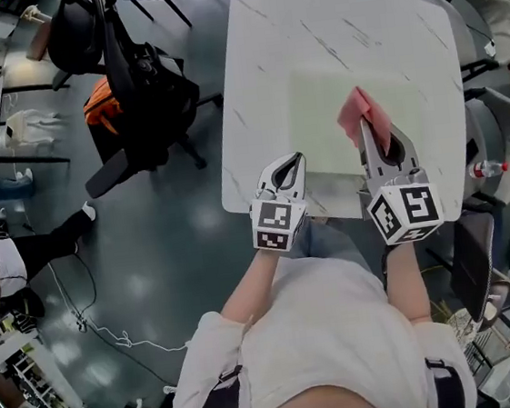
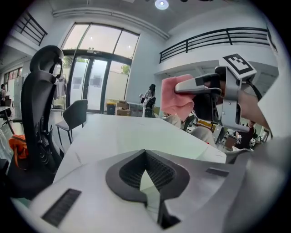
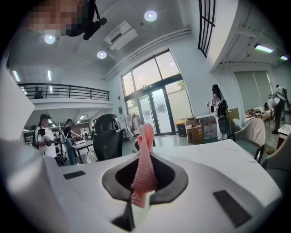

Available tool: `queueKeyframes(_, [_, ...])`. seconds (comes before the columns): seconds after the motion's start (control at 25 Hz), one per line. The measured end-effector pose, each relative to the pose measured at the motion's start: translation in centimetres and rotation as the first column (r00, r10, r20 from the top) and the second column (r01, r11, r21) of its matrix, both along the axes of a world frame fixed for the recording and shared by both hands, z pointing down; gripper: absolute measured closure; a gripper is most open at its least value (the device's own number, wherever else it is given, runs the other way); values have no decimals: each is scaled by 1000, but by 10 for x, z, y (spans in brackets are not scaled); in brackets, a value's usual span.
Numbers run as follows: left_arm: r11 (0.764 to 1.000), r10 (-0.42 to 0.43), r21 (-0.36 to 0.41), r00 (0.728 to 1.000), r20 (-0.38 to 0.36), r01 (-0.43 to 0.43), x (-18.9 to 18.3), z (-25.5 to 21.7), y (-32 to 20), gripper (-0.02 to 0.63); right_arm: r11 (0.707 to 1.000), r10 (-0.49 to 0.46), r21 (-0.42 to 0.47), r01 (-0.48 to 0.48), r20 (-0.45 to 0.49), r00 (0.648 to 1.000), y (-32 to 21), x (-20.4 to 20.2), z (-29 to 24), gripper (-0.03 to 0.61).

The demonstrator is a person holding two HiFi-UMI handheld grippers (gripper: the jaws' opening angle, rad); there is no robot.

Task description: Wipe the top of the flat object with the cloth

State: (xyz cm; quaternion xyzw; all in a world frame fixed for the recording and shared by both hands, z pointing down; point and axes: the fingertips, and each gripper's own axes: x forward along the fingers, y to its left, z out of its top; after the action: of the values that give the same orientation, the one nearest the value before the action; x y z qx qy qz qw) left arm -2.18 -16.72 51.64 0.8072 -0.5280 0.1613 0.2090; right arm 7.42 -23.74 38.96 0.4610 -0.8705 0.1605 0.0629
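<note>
Both forearms reach forward over the white table's [image 1: 257,61] near edge. The right gripper [image 1: 367,131], jaws clamped on the pink cloth [image 1: 359,112], hangs above the pale green mat [image 1: 317,109]. The left gripper [image 1: 296,162], jaws together and empty, rests at the mat's near left.

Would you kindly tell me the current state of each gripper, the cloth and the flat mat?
Left gripper: shut, holding nothing.
Right gripper: shut on the pink fabric cloth.
Pink fabric cloth: bunched, held up clear of the mat.
Pale green flat mat: lying flat on the white marble-patterned table.
</note>
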Motion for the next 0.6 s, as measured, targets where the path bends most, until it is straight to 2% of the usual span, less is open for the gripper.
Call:
queueKeyframes(0.32, [996,48,-80,999,20,-46,-2,25,-7,601,995,-39,-94,36,-33,999,-26,-28,31,549])
queueKeyframes(0.6, [994,62,-91,998,0,-61,-4,29,-10,601,979,-79,-196,54,-119,990,-54,-63,69,549])
